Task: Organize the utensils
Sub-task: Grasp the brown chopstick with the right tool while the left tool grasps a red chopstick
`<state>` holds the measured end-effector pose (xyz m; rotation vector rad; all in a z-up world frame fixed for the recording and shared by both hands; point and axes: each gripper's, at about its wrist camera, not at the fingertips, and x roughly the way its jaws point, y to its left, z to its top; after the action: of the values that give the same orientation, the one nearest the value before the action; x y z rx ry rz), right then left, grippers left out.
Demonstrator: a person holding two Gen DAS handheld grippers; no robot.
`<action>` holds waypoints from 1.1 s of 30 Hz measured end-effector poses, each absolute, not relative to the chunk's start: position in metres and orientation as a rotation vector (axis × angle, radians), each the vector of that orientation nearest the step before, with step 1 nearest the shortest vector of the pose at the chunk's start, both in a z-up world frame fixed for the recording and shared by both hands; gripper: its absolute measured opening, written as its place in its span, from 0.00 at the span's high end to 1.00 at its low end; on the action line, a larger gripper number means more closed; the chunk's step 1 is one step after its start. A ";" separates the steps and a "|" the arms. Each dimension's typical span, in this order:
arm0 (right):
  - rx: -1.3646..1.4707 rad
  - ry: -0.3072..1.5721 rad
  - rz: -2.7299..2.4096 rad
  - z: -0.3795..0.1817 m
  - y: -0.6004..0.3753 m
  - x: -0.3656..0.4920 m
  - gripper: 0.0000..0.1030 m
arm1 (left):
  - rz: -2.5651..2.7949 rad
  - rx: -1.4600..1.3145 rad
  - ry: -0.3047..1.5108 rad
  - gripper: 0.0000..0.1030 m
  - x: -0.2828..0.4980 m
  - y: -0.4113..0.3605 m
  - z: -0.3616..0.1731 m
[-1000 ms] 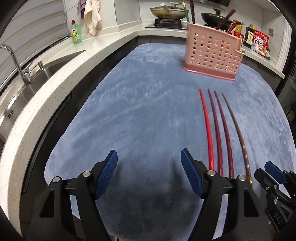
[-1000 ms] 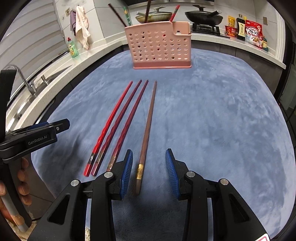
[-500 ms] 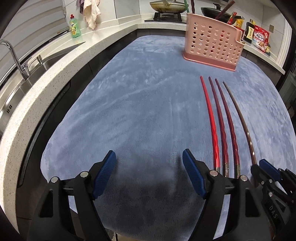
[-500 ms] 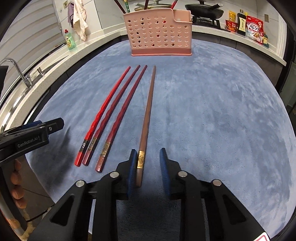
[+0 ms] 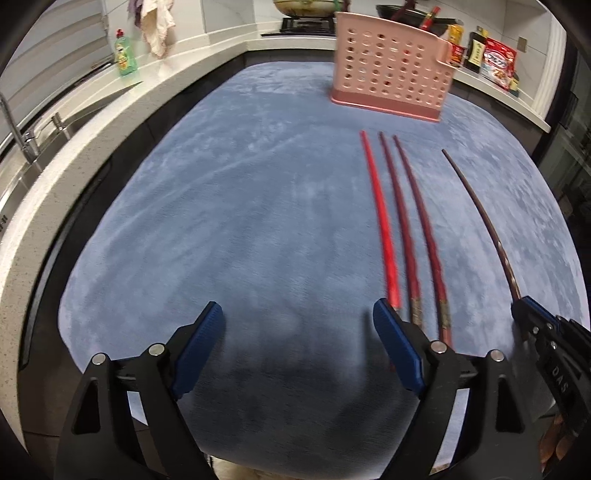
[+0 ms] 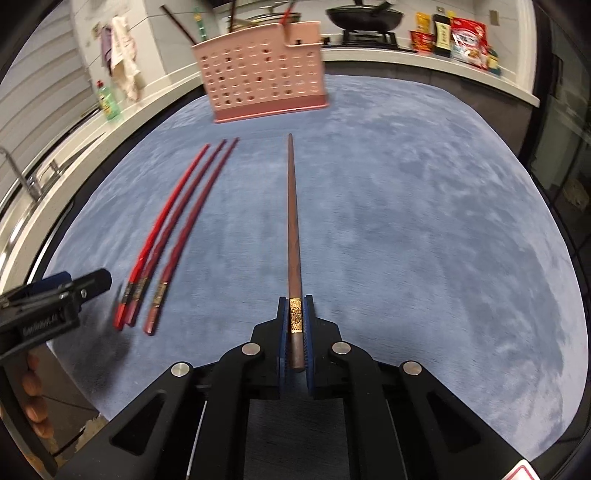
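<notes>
Your right gripper (image 6: 295, 325) is clamped on the brown chopstick (image 6: 293, 229) at its gold-banded end, the tip pointing straight ahead toward the pink holder (image 6: 258, 77) at the far side of the blue mat (image 6: 424, 221). Your left gripper (image 5: 295, 332) hangs spread wide and empty, near the butts of the 3 red chopsticks (image 5: 402, 221) lying side by side. This looks like the carry step: next you need to tilt the stick tip-down over a holder slot, then let go.

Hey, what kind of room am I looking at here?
Most likely a home kitchen: a sink faucet with a dish soap bottle on the counter, and a wok on a gas stove behind the pink utensil holder.
</notes>
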<state>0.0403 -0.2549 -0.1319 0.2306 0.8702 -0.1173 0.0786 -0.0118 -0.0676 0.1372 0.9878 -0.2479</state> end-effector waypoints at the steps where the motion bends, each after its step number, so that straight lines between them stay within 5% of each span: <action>1: 0.239 0.870 -0.120 -0.132 -0.258 0.039 0.93 | -0.255 0.137 0.990 0.23 0.078 -0.013 -0.068; 22: 0.243 0.868 -0.120 -0.135 -0.261 0.037 0.93 | -0.274 0.172 1.017 0.28 0.076 -0.029 -0.082; 28: 0.242 0.868 -0.120 -0.135 -0.261 0.036 0.93 | -0.280 0.173 1.017 0.51 0.075 -0.026 -0.079; 33: 0.248 0.869 -0.118 -0.135 -0.261 0.036 0.93 | -0.287 0.164 1.020 0.83 0.075 -0.021 -0.077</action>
<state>0.0360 -0.2609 -0.1352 0.2476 0.8685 -0.1181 0.0745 -0.0207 -0.0767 0.1638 1.0203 -0.2875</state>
